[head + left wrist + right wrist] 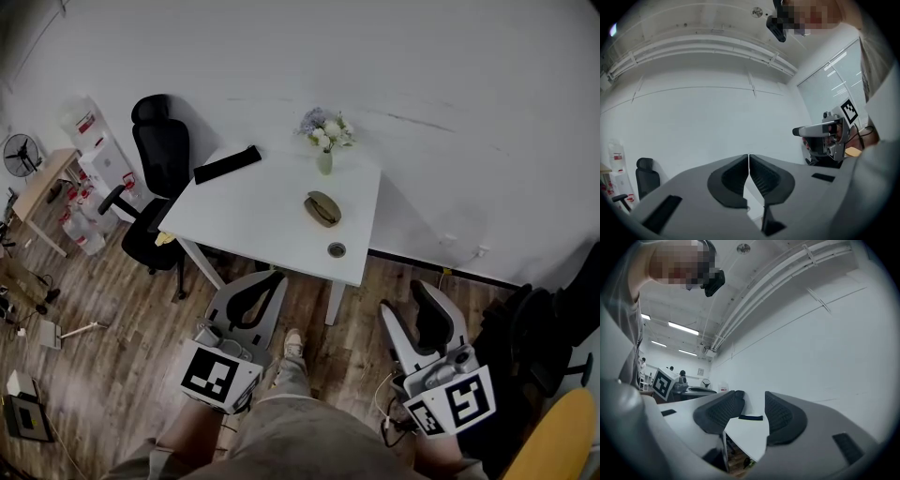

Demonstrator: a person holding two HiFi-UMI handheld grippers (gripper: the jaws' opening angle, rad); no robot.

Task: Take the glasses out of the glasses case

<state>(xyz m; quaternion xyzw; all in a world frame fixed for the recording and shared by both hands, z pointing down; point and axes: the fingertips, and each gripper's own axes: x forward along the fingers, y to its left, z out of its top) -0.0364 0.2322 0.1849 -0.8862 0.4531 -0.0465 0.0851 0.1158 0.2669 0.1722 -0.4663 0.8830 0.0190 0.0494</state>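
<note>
1. Overhead, an olive glasses case lies on the white table, near a flower vase.
2. Left gripper, well apart from it: jaws pressed together, holding nothing.
3. Right gripper: jaws spread wide, holding nothing.

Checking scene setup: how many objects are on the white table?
4: black bar far left, flower vase at back, olive glasses case in the middle, small round item at front.

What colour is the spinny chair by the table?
The office chair is black; the head view shows it best.
</note>
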